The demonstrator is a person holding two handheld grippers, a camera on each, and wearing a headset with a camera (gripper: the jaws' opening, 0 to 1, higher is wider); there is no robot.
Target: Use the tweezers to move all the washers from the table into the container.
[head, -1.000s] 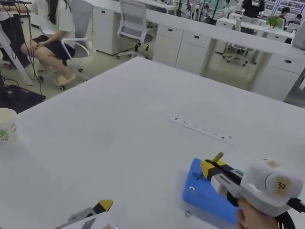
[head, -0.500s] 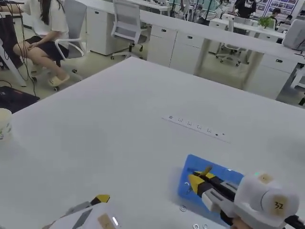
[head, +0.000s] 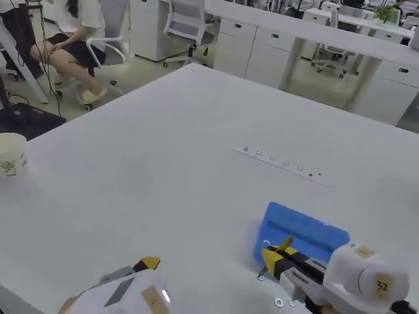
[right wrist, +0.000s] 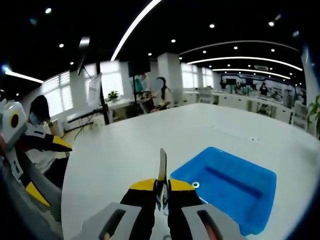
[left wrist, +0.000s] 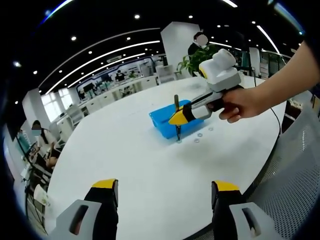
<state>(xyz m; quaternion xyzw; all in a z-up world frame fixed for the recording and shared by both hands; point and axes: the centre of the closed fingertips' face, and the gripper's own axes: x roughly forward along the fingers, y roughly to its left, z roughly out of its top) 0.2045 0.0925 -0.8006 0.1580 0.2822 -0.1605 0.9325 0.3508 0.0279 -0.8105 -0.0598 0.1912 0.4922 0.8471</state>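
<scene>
My right gripper (head: pixel 275 254) is shut on the tweezers (head: pixel 285 244) at the near left corner of the blue container (head: pixel 308 230). In the right gripper view the jaws grip the tweezers (right wrist: pixel 162 167) and one washer (right wrist: pixel 195 185) lies in the container (right wrist: pixel 230 187). The left gripper view has the tweezers (left wrist: pixel 176 120) pointing down at the table beside the container (left wrist: pixel 167 119), with loose washers (left wrist: pixel 198 139) close by. More washers (head: pixel 279 302) lie in front of the container. My left gripper (left wrist: pixel 165 192) is open, low at the near left (head: pixel 143 267).
A paper cup (head: pixel 10 158) stands at the table's far left edge. A row of sockets (head: pixel 281 163) is set into the table behind the container. A person (head: pixel 75 29) sits on a chair beyond the table. Desks and office chairs fill the background.
My right gripper has drawn the tweezers back from over the container to its near left corner. The head camera has tilted down. The left gripper has barely moved.
</scene>
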